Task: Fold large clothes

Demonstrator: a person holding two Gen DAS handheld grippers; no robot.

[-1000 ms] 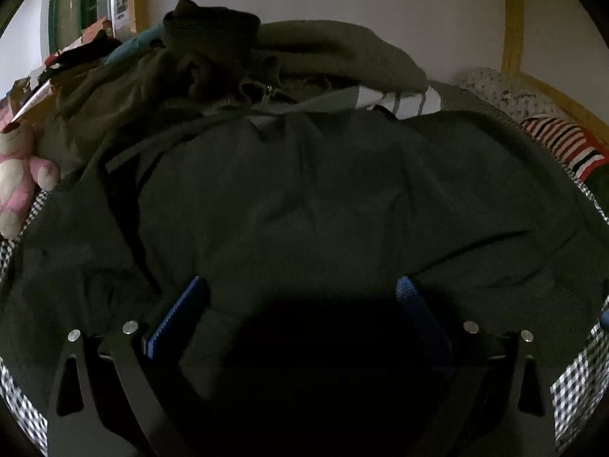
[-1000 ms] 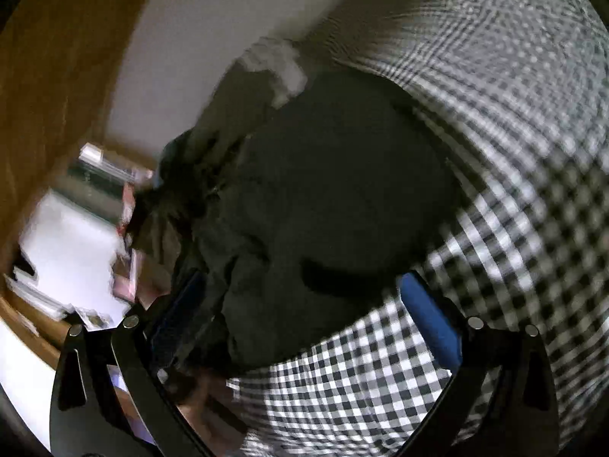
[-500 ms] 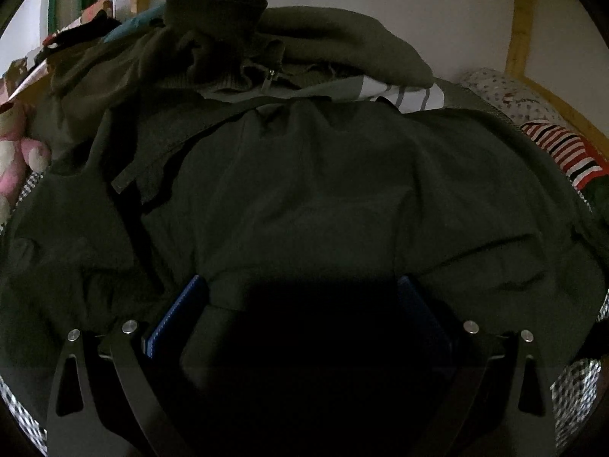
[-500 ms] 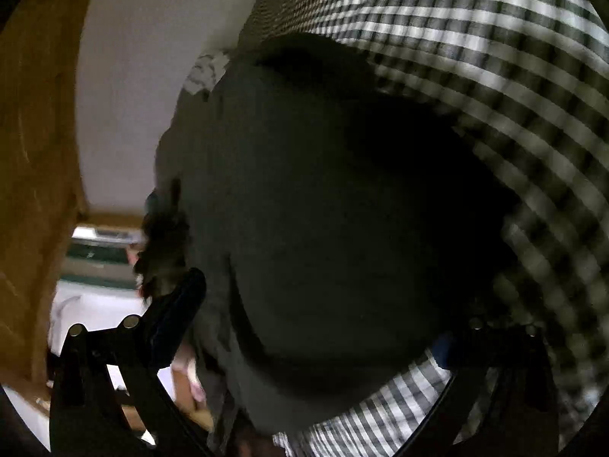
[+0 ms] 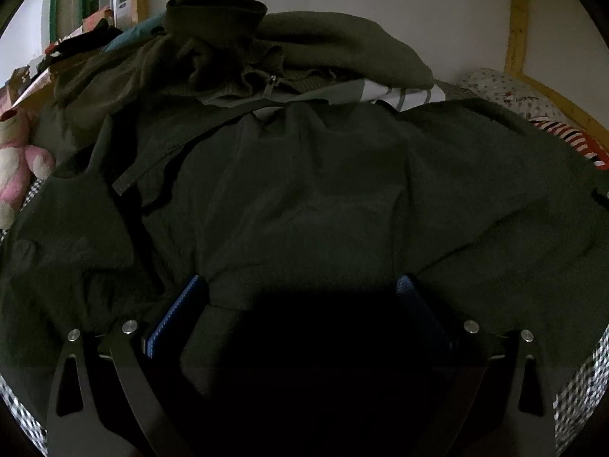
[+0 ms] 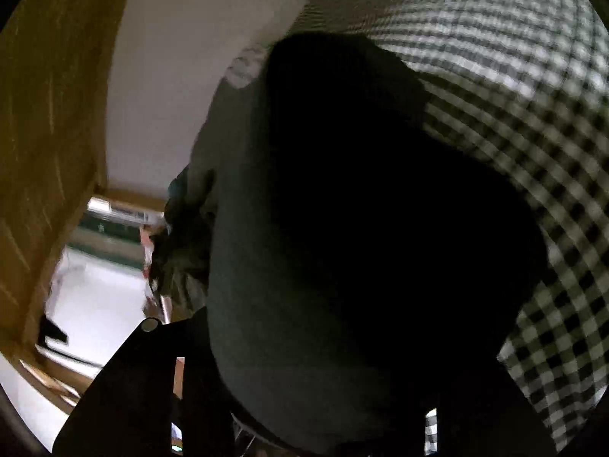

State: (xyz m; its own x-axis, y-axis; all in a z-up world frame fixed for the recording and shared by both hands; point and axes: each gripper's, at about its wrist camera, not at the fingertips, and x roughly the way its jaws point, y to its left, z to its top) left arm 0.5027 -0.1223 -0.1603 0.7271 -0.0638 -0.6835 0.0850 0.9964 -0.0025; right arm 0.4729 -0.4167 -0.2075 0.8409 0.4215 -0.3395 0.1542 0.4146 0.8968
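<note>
A large dark green garment lies spread over a black-and-white checked sheet. My left gripper rests low on its near edge, open, the blue pads wide apart with a fold of the cloth lying between them. In the right wrist view the same garment bulges up close to the lens and hides most of my right gripper. Its jaws are closing with the cloth bunched between them. Only the black left finger shows; the pads are hidden.
A heap of other olive and grey clothes is piled behind the garment against a white wall. A pink plush toy lies at the left, red-striped fabric at the right. A wooden bed frame stands beside the checked sheet.
My right gripper moved in over the garment's edge and its fingers came together on the cloth, which now fills that view. The left gripper stayed put; the garment shifted slightly.
</note>
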